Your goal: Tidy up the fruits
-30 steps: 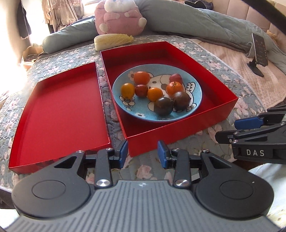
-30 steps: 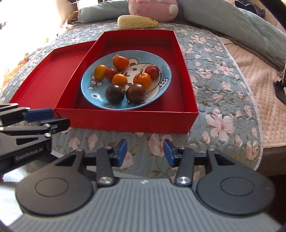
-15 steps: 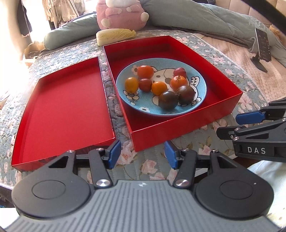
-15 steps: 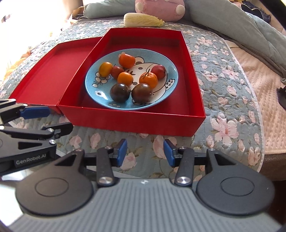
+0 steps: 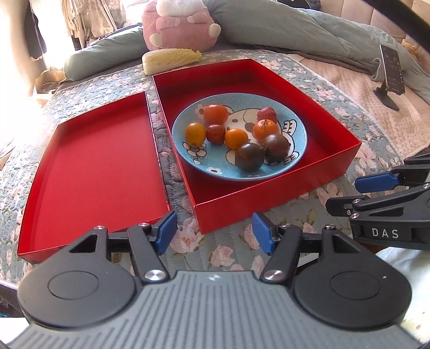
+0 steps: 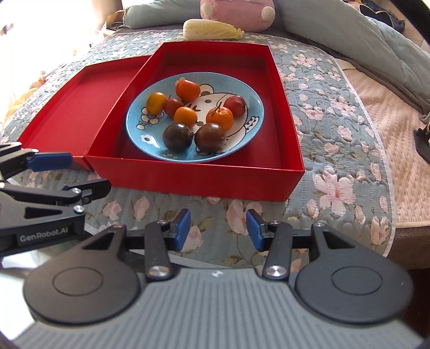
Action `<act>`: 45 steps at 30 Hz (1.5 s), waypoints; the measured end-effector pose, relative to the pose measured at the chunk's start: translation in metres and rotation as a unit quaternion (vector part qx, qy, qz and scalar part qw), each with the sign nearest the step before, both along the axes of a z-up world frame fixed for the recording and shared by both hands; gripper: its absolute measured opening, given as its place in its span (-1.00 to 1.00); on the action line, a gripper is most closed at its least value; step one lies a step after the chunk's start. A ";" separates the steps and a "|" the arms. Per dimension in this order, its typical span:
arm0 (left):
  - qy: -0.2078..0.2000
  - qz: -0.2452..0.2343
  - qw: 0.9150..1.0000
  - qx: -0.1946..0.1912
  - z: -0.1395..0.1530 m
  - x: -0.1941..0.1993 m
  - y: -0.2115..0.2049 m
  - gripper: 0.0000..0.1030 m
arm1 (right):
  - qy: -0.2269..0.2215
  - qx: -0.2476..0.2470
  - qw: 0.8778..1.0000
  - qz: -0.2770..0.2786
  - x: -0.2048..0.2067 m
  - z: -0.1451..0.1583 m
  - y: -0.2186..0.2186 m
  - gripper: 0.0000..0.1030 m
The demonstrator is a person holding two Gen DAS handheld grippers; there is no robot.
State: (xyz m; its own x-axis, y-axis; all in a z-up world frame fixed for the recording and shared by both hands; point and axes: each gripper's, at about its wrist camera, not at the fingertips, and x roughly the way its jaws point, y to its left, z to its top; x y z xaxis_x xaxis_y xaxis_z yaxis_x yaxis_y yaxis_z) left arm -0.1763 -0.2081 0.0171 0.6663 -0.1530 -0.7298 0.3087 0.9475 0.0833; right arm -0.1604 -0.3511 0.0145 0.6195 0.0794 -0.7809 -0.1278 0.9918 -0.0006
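A blue cartoon plate (image 5: 298,134) (image 6: 139,134) sits inside a deep red box (image 5: 268,204) (image 6: 193,180) on the bed. It holds several small fruits: orange ones (image 5: 215,114) (image 6: 219,118), dark purple ones (image 5: 249,157) (image 6: 177,136) and small red ones (image 5: 267,115). A shallow red lid (image 5: 96,171) (image 6: 75,112) lies empty to the box's left. My left gripper (image 5: 215,232) is open and empty, in front of the box's near left corner. My right gripper (image 6: 218,229) is open and empty, in front of the box's near wall.
A napa cabbage (image 5: 172,60) (image 6: 212,29) and a pink plush toy (image 5: 180,24) lie behind the box. Grey-green bedding (image 5: 295,29) is piled at the back. A phone on a stand (image 5: 391,72) is far right. The bed's edge is just under the grippers.
Both grippers have moved closer to the red box and a little higher. The left gripper's jaws have opened wider. The fruits have not moved.
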 end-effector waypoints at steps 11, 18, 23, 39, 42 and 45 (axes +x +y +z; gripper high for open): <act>-0.008 -0.003 1.000 -0.003 0.003 -0.001 -0.001 0.47 | 0.000 0.001 1.000 0.000 0.000 0.000 -0.001 -0.04; -0.008 -0.003 1.000 -0.003 0.003 -0.001 -0.001 0.48 | 0.000 0.002 1.000 -0.001 0.000 0.000 -0.001 -0.03; -0.008 -0.004 1.000 -0.004 0.002 -0.001 -0.001 0.51 | 0.001 0.004 1.000 -0.001 0.000 -0.001 0.000 -0.02; -0.008 -0.005 1.000 -0.005 0.004 -0.001 -0.002 0.51 | 0.001 0.008 1.000 -0.002 0.000 -0.002 -0.001 0.00; -0.008 -0.005 1.000 -0.006 0.004 -0.001 -0.002 0.51 | 0.002 0.009 1.000 -0.002 0.000 -0.002 -0.001 0.01; -0.008 -0.005 1.000 -0.005 0.004 -0.001 -0.002 0.51 | 0.002 0.010 1.000 -0.003 0.000 -0.002 -0.001 0.01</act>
State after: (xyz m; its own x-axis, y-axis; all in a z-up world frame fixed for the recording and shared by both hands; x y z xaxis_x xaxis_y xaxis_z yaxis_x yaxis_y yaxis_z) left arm -0.1772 -0.2102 0.0213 0.6762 -0.1678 -0.7174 0.3174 0.9451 0.0781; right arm -0.1604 -0.3523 0.0121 0.6174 0.0914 -0.7813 -0.1224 0.9923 0.0193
